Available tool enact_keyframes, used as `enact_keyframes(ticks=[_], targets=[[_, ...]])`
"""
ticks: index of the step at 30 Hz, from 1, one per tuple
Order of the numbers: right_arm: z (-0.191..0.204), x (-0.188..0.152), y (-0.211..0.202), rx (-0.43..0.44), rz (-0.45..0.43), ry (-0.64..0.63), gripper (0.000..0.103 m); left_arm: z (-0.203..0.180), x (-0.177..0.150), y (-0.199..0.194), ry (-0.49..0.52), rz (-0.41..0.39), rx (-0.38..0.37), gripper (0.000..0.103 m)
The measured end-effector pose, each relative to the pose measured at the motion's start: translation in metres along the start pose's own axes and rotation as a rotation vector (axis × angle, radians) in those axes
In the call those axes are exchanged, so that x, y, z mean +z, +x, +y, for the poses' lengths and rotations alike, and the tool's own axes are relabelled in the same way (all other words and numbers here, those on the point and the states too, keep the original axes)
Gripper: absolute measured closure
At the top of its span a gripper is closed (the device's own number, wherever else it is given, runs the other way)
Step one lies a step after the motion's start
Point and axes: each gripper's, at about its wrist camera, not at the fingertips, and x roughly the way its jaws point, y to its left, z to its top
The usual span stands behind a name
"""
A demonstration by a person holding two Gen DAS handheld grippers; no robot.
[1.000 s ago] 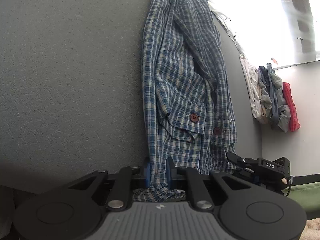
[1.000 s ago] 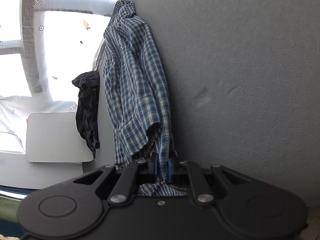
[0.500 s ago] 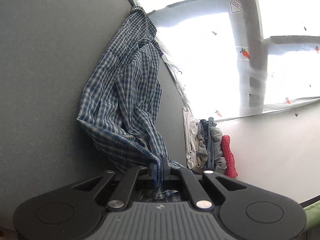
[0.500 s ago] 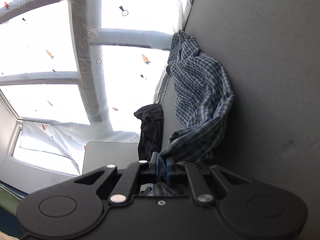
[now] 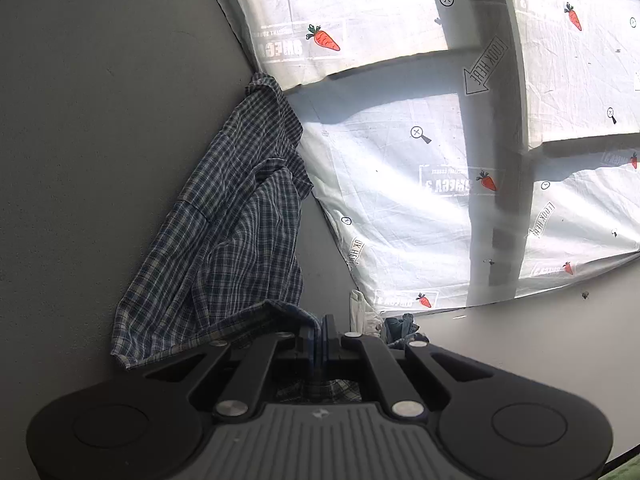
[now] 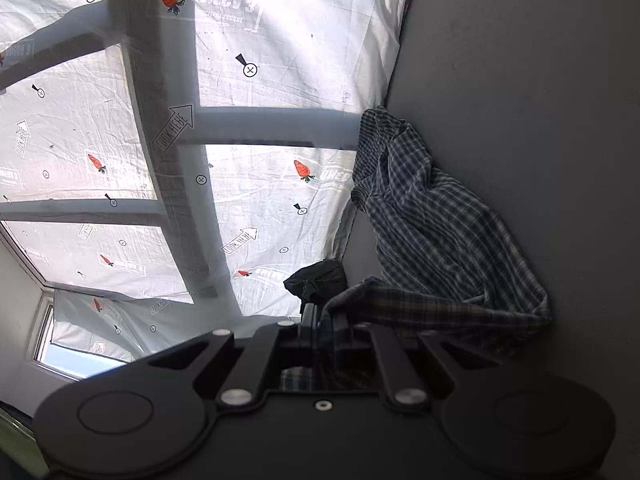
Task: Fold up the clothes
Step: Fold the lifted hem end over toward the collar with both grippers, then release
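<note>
Item one, the plaid shirt (image 5: 224, 232): a blue and white checked garment, most of it lying crumpled on the grey worktop (image 5: 100, 140), its far end reaching the worktop's far edge next to the covered window. Its near edge is lifted off the surface and runs into both of your tools. Item two, your left gripper (image 5: 322, 334): fingers (image 5: 330, 332) closed tight, with a fold of the shirt's hem pinched between the blue pads and a little plaid showing behind them, inside the frame. Item three, your right gripper (image 6: 320, 330): fingers almost fully closed on another part of the same hem, the cloth stretching away from them to the right in a taut band before it drops into the heap on the worktop (image 6: 540, 80). Item four, a dark bundled garment (image 6: 318, 280) just beyond the right gripper, near the worktop's edge. Item five, a small pile of pale and blue clothes (image 5: 384, 322) just past the left gripper, partly hidden by it. Item six, the white carrot-printed sheet (image 5: 400, 184) hung over the window, backlit, with the window bars showing through as grey bands.
</note>
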Motion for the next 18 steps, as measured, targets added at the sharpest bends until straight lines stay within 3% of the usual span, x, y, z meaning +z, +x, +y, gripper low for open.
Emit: enact_keyframes(ticks=[6,13,18], targets=[[-0.021,0.041,0.042,-0.059,-0.01,0.07,0.095,0.016,0.04,0.037,-0.061,-0.039,0.04,0.1],[-0.049,0.088,0.092,-0.128,-0.016,0.188,0.089,0.033,0.083,0.084,-0.106,-0.023,0.14,0.099],[-0.048,0.098,0.103,-0.144,-0.056,0.176,0.069,0.035,0.096,0.087,-0.094,-0.039,0.166,0.077]])
